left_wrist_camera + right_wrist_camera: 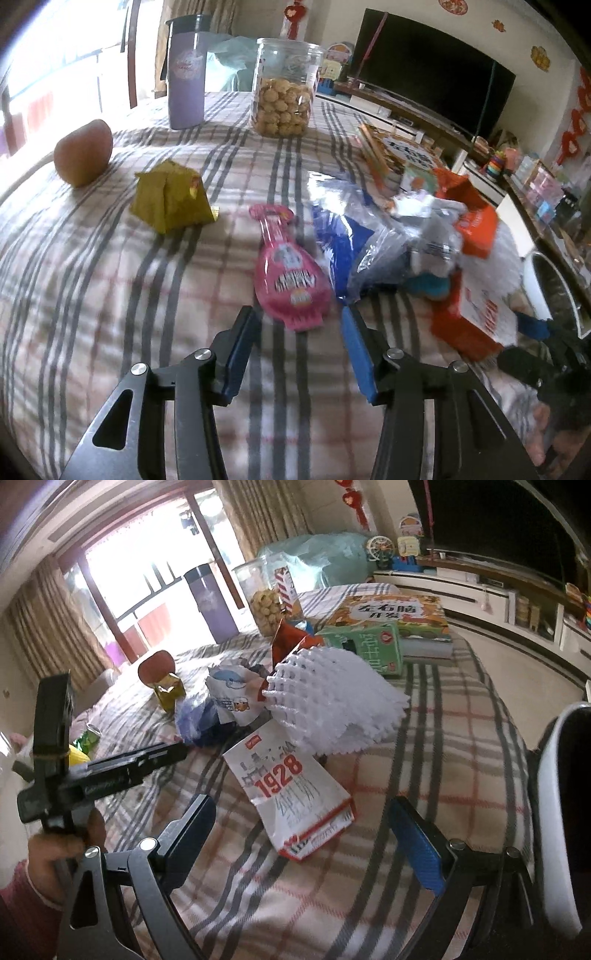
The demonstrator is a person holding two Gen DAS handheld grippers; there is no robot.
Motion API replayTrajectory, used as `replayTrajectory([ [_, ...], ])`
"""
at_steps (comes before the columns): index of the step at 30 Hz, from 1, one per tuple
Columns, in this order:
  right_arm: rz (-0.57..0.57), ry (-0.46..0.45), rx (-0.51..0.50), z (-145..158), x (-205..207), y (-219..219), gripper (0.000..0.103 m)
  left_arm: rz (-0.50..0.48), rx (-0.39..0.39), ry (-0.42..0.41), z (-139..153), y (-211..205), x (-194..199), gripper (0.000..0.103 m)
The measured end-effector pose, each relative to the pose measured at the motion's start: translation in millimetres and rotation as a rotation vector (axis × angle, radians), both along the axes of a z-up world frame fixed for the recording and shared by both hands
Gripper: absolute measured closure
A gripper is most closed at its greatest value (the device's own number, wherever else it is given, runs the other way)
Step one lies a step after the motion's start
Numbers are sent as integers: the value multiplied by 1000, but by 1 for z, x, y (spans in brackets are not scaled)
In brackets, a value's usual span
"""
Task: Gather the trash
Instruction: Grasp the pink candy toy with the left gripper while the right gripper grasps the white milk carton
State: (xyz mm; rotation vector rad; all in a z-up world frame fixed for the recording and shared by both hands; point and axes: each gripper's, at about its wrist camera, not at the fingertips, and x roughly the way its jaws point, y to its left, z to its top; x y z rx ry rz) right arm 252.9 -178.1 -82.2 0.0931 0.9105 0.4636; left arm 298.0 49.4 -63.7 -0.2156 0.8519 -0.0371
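Note:
A pink candy wrapper (291, 269) lies on the checked tablecloth (110, 277) just ahead of my left gripper (299, 325), which is open and empty. A yellow-green crumpled wrapper (170, 197) lies further left. A heap of trash sits to the right: blue and clear plastic bags (347, 243), white foam fruit netting (332, 698) and a red-and-white "1928" carton (295, 797). My right gripper (303, 827) is open and empty, its fingers either side of the carton's near end. The left gripper's body (92, 775) shows in the right wrist view.
A purple tumbler (186, 74), a clear cookie jar (284, 88) and a brown fruit (83, 151) stand at the back. Books (399, 620) and a green box (369, 646) lie beyond the heap. A white chair (561, 812) stands at the table's right edge.

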Motion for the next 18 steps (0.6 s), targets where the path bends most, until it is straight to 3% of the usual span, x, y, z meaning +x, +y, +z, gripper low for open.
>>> replayTrajectory([
  [6, 9, 18, -29, -6, 9, 9, 9, -5, 43, 6, -10, -4, 19, 56],
  [9, 14, 15, -54, -7, 8, 12, 32, -14, 48, -8, -11, -6, 18, 58],
  [12, 11, 22, -61, -8, 5, 12, 47, -17, 47, -18, -10, -5, 9, 59],
  [18, 4, 22, -31, -5, -14, 4, 47, -31, 9, -28, -8, -3, -30, 59],
])
